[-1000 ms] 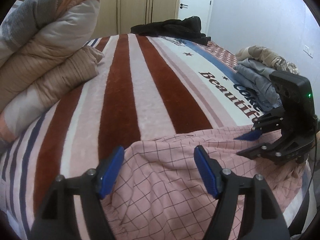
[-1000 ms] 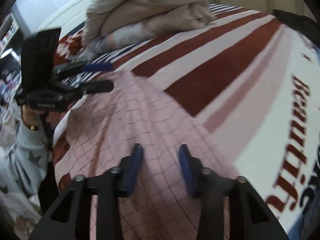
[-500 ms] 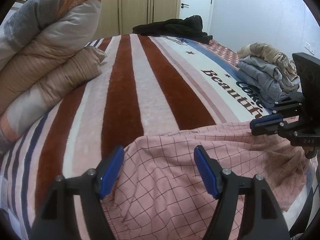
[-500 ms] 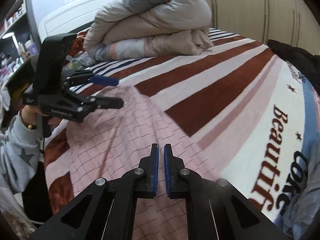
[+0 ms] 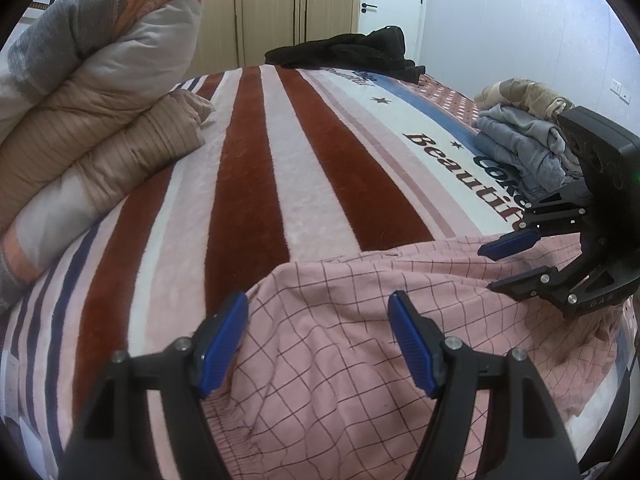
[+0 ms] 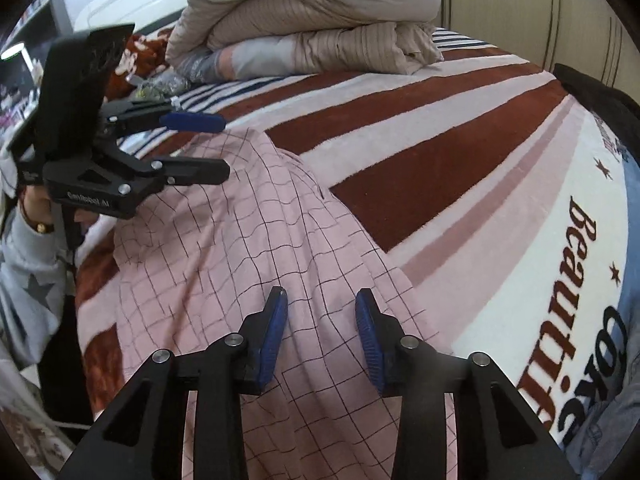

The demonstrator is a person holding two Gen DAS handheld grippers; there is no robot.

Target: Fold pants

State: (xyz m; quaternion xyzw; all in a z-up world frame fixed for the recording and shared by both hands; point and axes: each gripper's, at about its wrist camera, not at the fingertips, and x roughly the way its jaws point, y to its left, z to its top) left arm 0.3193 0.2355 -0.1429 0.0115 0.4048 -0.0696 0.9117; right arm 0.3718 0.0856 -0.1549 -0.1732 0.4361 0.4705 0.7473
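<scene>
The pink checked pants (image 5: 360,344) lie rumpled and not yet folded on the near end of the striped blanket (image 5: 256,184), with the left gripper (image 5: 318,340) wide apart over them and the right gripper (image 6: 320,336), jaws just reopening, grasping nothing.

The pants (image 5: 340,360) are pink with a thin dark check. They lie rumpled and spread across the near edge of the striped bed (image 5: 248,184), creased into long folds.
</scene>
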